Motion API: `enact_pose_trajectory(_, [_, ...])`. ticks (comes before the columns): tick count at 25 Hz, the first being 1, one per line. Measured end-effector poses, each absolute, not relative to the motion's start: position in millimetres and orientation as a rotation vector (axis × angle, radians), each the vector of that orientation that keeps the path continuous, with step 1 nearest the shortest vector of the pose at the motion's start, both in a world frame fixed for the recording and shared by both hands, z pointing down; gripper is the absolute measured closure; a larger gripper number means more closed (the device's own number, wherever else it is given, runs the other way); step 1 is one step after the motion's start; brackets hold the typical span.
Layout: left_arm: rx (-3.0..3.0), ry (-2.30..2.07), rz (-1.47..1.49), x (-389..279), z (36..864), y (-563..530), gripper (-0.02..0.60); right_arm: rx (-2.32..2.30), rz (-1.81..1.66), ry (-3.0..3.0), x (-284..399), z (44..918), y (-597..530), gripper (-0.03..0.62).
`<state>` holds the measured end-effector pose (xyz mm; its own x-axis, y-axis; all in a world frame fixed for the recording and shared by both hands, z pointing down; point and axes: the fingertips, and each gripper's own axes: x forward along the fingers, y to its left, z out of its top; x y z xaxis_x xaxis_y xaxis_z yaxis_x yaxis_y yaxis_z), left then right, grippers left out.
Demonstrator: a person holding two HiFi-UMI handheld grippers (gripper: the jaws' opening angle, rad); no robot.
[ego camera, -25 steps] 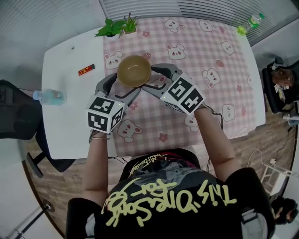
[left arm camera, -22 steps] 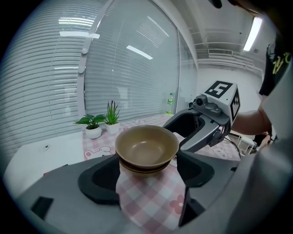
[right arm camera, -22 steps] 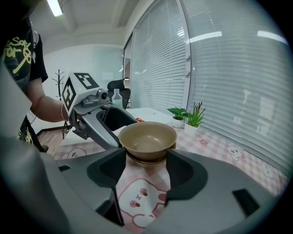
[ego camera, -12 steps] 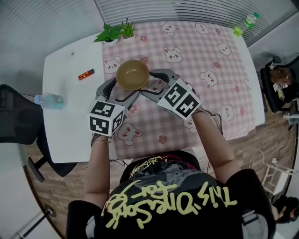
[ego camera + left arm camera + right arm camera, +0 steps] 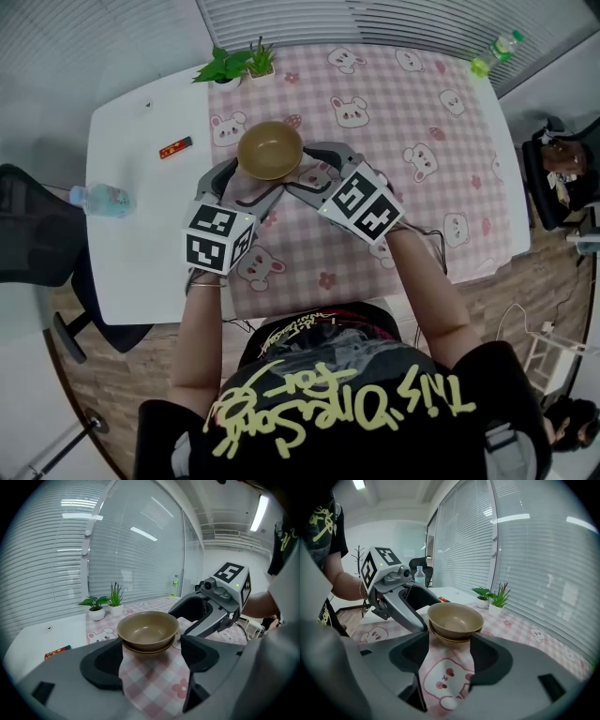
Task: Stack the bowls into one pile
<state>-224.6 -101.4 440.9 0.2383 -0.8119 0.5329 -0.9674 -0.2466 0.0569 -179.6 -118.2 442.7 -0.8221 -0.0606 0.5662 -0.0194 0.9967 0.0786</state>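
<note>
Over the pink checked, bunny-printed cloth (image 5: 422,141) on the white table (image 5: 131,262), the left gripper (image 5: 151,660) and right gripper (image 5: 447,660) were held low, jaws spread wide with nothing between them. Just beyond their tips sat two round, matte brown bowls (image 5: 270,150), one nested in the other and touched by neither. I judged that the pile stood unaided, which would explain the empty jaws flanking it.
</note>
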Motion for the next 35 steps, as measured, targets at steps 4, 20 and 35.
enact_pose_trajectory(4, [2.141,-1.635,0.557,-225,442,-101,0.193,0.063,-0.089,-2.538,-180,443,-118,0.315])
enact_pose_trajectory(20, [2.134,-1.628,0.508,-223,441,-96,0.195,0.078,-0.051,-2.547,-175,445,-115,0.315])
enact_pose_trajectory(35, [2.159,-1.65,0.477,-222,425,-88,0.196,0.1,-0.054,-2.594,-172,428,-108,0.316])
